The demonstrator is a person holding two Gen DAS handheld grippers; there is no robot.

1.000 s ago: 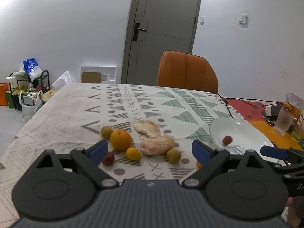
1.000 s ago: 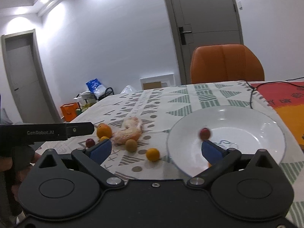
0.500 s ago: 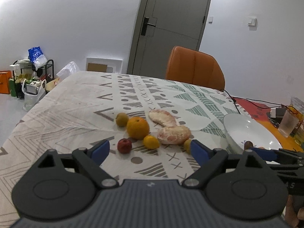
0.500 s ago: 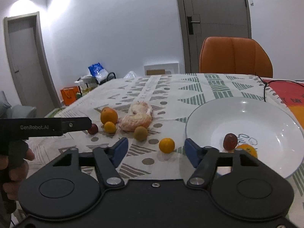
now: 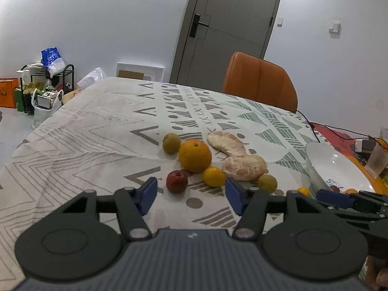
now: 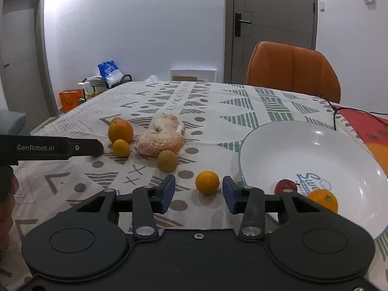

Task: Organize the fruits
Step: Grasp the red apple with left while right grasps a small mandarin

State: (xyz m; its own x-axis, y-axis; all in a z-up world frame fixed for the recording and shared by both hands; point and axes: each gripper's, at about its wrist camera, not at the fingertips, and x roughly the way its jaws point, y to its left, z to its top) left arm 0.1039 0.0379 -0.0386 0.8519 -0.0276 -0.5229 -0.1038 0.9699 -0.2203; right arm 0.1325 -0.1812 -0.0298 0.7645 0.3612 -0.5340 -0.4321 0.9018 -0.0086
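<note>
My left gripper (image 5: pixel 191 196) hovers low over the patterned tablecloth (image 5: pixel 101 135), and its jaws are closing. A small red apple (image 5: pixel 177 181) lies just ahead between the blue pads, untouched. Beyond it are a small orange (image 5: pixel 214 176), a big orange (image 5: pixel 195 155), two peeled pomelo pieces (image 5: pixel 243 167) and two greenish-brown fruits (image 5: pixel 171 142). My right gripper (image 6: pixel 198 195) is also closing, with another small orange (image 6: pixel 207 181) between its pads and gaps on both sides. The white bowl (image 6: pixel 303 131) to its right holds a red fruit (image 6: pixel 285 186) and an orange (image 6: pixel 322 200).
An orange chair (image 5: pixel 259 84) stands at the table's far side, before a grey door (image 5: pixel 230 29). A black cable (image 5: pixel 339 131) and a plastic cup (image 5: pixel 377 161) lie near the right edge. Bags and a rack (image 5: pixel 43 89) crowd the floor at the left.
Both grippers have come forward and lower towards the fruit, and both pairs of jaws have narrowed. The right gripper has swung from the bowl to the small orange beside it.
</note>
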